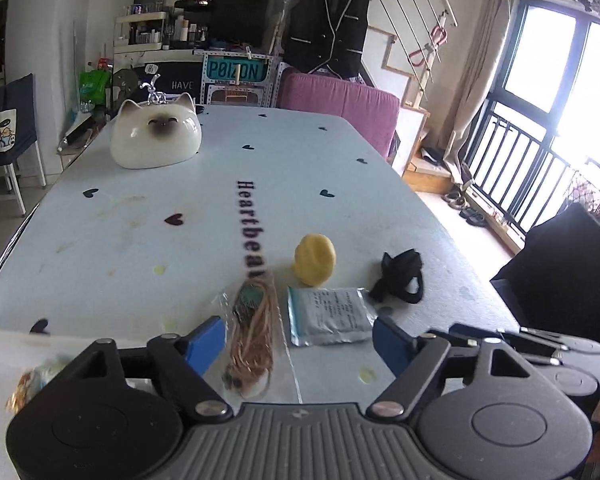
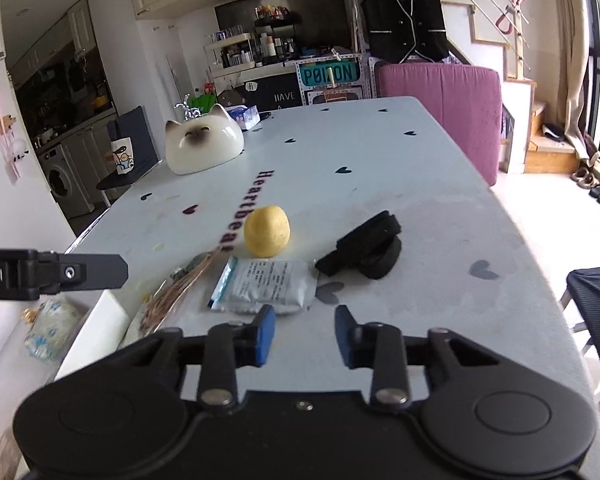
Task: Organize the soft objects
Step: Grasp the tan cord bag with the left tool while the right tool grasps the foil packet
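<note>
Between the spread, empty fingers of the left gripper (image 1: 298, 344) lies the bagged cord bundle (image 1: 254, 332) on the table (image 1: 140, 208), its long axis running straight ahead. Right gripper (image 2: 305, 332), also released and empty, faces the foil sachet (image 2: 266, 286), slightly left.

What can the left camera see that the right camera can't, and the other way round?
Only the left wrist view shows the bright balcony window and the right tongs' side poking in at its right edge. Only the right wrist view shows the washing machine, the white box with a crinkly bag inside, and the left tongs' black arm. Both show the cat-face dish, yellow ball, black strap, silver packet, bagged cord and purple sofa. Both tongs are open and empty.
</note>
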Demonstrator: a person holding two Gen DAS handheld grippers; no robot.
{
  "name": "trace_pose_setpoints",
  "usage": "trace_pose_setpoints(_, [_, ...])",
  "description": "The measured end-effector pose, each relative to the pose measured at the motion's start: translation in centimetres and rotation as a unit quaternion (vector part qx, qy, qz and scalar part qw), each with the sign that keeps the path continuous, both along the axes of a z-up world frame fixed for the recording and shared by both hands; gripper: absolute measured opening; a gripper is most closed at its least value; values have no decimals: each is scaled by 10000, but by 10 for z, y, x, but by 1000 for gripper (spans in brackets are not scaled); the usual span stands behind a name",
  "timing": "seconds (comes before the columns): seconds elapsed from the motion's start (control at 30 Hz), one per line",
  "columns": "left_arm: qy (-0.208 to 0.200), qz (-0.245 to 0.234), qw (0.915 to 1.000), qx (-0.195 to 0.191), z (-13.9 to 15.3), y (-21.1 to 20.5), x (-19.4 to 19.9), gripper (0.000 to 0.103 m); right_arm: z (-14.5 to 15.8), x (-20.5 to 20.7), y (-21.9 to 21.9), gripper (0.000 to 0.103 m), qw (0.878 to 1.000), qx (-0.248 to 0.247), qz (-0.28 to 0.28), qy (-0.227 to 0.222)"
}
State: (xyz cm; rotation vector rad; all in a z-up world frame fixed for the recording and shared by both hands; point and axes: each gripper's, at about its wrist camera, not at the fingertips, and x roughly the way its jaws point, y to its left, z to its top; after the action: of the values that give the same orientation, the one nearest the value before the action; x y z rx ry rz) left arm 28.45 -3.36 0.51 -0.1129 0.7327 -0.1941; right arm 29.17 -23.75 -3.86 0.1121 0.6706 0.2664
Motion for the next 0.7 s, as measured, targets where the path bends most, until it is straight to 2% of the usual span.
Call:
trace_pose_setpoints(0.23, [289, -166, 9993, 192, -23, 3, 37, 75, -11, 58, 20, 19, 9998, 211, -43, 22])
trace_pose_setpoints(0.3, [394, -232, 9984, 326, -29, 1, 46, 75, -13, 74, 26, 17, 9996, 285, 27, 24])
trace_pose_setpoints(0.4, [614, -274, 9959, 607, -38, 0, 58, 75, -24, 98, 38, 13, 9990, 334, 126, 277])
trace_pose_setpoints(0.53, [825, -300, 9929, 806, -51, 2, 71, 75, -39, 118, 55, 14, 9988, 77, 267, 394])
trace_pose_setpoints(0.7, [1063, -384, 9891, 945, -64, 2, 82, 72, -44, 124, 60, 14, 9969, 108, 685, 375])
